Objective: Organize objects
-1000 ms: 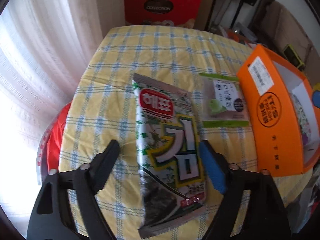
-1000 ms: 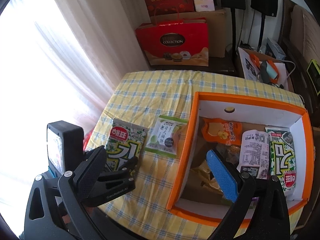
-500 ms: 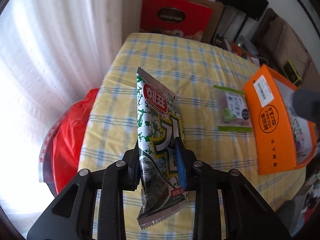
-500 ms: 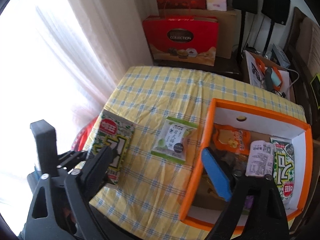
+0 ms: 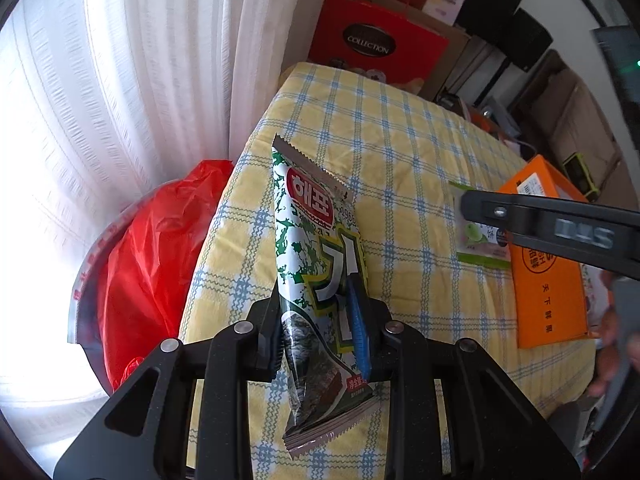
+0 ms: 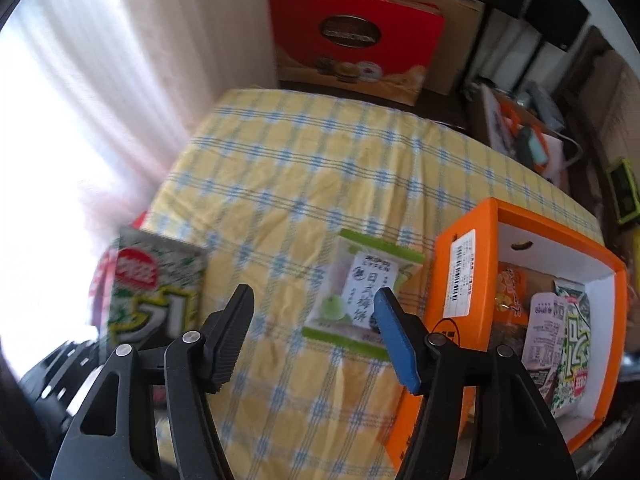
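Seaweed pack clamped in my left jaws, right jaws spread wide over the mochi.

The seaweed pack [image 5: 316,276] sits pinched between my left gripper's [image 5: 320,328] black finger and blue pad, its lower half squeezed, the red logo end pointing away over the checked tablecloth [image 5: 400,152]. I cannot tell whether its bottom edge touches the cloth. My right gripper [image 6: 316,328] hangs released, nothing between its fingers, above the green mochi packet [image 6: 360,292], which lies flat on the cloth just beside the orange box [image 6: 460,280]. Inside the box lie more snack packets [image 6: 556,320]. Off the table's left edge is a red plastic bag [image 5: 152,248] against the white curtain [image 5: 120,80]; a red gift bag [image 6: 352,36] stands beyond the far edge.
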Demonstrator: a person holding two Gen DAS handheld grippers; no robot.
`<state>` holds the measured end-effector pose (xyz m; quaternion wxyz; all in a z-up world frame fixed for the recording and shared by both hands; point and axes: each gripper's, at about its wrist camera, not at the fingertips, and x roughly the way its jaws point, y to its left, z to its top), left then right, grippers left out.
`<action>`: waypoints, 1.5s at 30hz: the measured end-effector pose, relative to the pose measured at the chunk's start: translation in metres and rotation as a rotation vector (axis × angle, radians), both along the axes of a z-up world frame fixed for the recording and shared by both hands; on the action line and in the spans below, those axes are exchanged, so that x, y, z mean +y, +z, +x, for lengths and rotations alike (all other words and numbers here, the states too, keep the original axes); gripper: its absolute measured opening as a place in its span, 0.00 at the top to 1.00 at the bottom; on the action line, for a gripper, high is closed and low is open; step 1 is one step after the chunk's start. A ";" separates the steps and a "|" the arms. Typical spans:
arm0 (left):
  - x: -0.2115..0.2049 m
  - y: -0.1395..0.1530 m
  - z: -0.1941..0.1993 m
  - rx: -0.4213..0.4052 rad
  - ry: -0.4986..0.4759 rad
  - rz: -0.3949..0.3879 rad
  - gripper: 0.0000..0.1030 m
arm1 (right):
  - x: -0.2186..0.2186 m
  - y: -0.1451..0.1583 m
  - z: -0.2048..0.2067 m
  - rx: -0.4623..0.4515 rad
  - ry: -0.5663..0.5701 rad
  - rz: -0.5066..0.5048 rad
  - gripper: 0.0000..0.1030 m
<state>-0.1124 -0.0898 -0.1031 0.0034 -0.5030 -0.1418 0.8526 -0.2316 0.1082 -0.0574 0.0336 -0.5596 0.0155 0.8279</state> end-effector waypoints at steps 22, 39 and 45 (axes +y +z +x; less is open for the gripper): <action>-0.007 0.004 -0.001 -0.008 0.010 -0.005 0.42 | -0.006 0.028 0.015 0.139 -0.025 0.007 0.27; 0.052 0.032 -0.039 0.007 -0.123 0.019 0.38 | 0.034 0.081 0.059 0.216 -0.003 -0.064 0.26; 0.088 0.023 -0.066 -0.027 -0.166 0.050 0.38 | 0.056 0.088 0.072 0.230 -0.020 -0.081 0.26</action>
